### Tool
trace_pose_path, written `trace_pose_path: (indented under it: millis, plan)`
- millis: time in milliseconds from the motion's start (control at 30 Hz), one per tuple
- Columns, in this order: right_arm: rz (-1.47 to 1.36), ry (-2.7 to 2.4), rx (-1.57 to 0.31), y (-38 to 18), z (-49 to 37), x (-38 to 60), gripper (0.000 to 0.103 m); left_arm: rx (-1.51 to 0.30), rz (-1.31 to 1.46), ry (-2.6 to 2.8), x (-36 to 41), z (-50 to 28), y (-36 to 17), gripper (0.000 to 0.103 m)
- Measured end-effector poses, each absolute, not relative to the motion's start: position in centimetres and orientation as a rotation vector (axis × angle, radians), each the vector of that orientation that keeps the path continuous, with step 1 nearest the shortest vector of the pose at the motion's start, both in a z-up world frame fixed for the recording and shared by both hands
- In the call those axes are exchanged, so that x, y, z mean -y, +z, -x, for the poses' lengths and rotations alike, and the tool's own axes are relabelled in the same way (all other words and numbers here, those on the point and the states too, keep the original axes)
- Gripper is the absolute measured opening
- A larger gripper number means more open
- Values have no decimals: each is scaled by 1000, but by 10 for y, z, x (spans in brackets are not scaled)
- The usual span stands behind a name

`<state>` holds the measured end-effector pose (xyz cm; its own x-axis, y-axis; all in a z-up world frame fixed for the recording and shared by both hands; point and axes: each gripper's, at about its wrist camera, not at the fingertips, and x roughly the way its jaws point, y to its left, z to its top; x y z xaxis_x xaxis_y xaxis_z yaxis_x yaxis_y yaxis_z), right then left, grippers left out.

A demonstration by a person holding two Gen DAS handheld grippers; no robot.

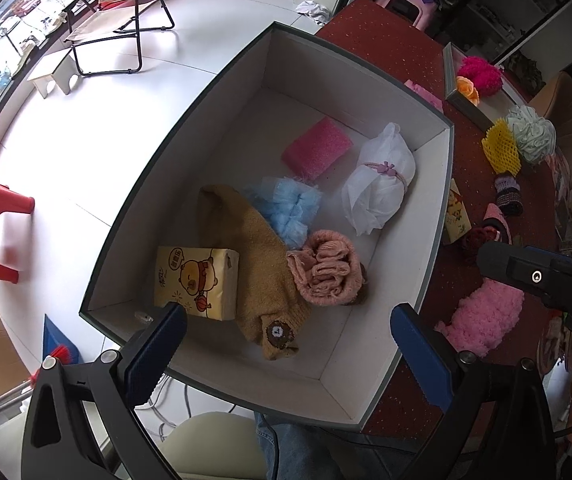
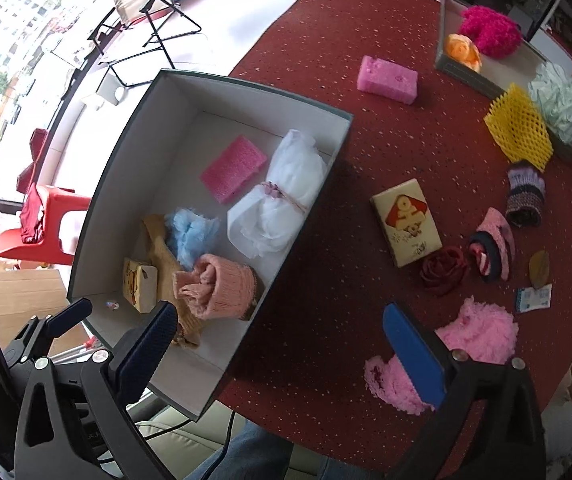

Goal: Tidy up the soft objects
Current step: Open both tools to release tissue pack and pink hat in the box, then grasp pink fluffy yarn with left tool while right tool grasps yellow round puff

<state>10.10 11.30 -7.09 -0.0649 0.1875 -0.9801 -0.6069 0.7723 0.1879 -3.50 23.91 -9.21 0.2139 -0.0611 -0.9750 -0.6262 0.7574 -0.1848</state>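
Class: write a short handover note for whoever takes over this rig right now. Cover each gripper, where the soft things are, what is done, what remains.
Left gripper: open, empty, over the box.
Right gripper: open, empty, at the box's table-side wall.
Done: pink sponge, white bundle, blue puff, brown sock, pink sock, tissue pack in box.
Left: the table holds a fluffy pink item, rose, second sponge and others.

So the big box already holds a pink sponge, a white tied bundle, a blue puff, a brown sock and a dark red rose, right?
Not quite. The dark red rose lies on the red table, outside the box, as the right wrist view shows. The pink sponge, white tied bundle, blue puff and brown sock are inside.
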Motion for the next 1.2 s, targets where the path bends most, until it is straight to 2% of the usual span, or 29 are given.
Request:
trace_pose_path:
  millis: [267, 567, 833, 1000, 1200]
  plan:
    - [204, 490, -1550, -80, -122, -20, 103, -1336, 569, 313, -198, 5, -78, 102]
    - [-22, 212, -1664, -120, -140, 93, 103, -1388, 548, 178, -139, -36, -79, 102]
    - [-156, 181, -1749, -158, -151, 111, 103, -1484, 436, 152, -96, -41, -93, 102]
    - [-189, 144, -1660, -152, -164, 126, 103, -1483, 358, 147, -73, -61, -97, 102]
    - [-223, 30, -1635, -158, -203, 187, 103, -1467, 161, 75, -10, -108, -116, 102]
